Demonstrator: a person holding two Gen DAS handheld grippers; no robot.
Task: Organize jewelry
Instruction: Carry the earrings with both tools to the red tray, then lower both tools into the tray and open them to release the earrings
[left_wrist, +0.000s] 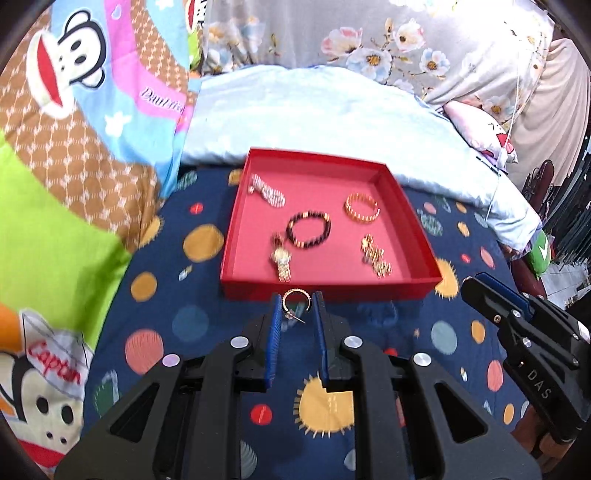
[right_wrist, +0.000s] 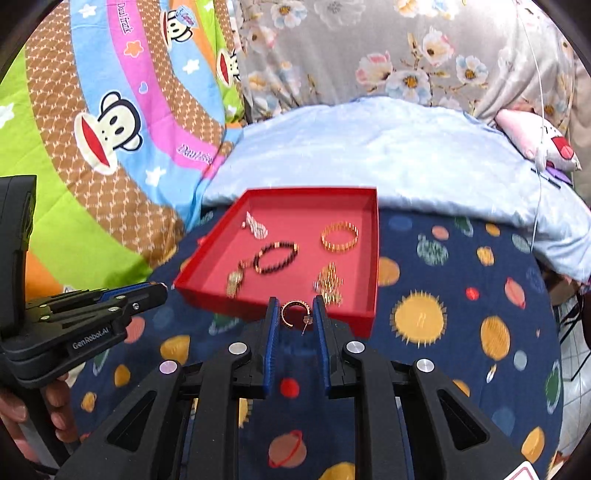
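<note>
A red tray (left_wrist: 417, 221) lies on the navy planet-print sheet and holds a dark bead bracelet (left_wrist: 308, 229), a gold bangle (left_wrist: 362, 207), a gold watch (left_wrist: 282, 260), a silver beaded piece (left_wrist: 267, 192) and a gold chain piece (left_wrist: 376, 254). My left gripper (left_wrist: 295, 300) is above the tray's near wall, shut on a small gold hoop earring (left_wrist: 293, 298). In the right wrist view my right gripper (right_wrist: 295, 304) hovers over the tray's (right_wrist: 373, 258) near edge, shut on a second gold hoop earring (right_wrist: 293, 314). Each gripper also shows at the other view's side.
A pale blue pillow (left_wrist: 332, 114) lies behind the tray, with a monkey-print quilt (left_wrist: 74, 129) to the left and floral bedding (right_wrist: 369, 55) at the back. A pink plush toy (right_wrist: 546, 144) sits at far right. A hand (right_wrist: 55, 413) grips the left tool's handle.
</note>
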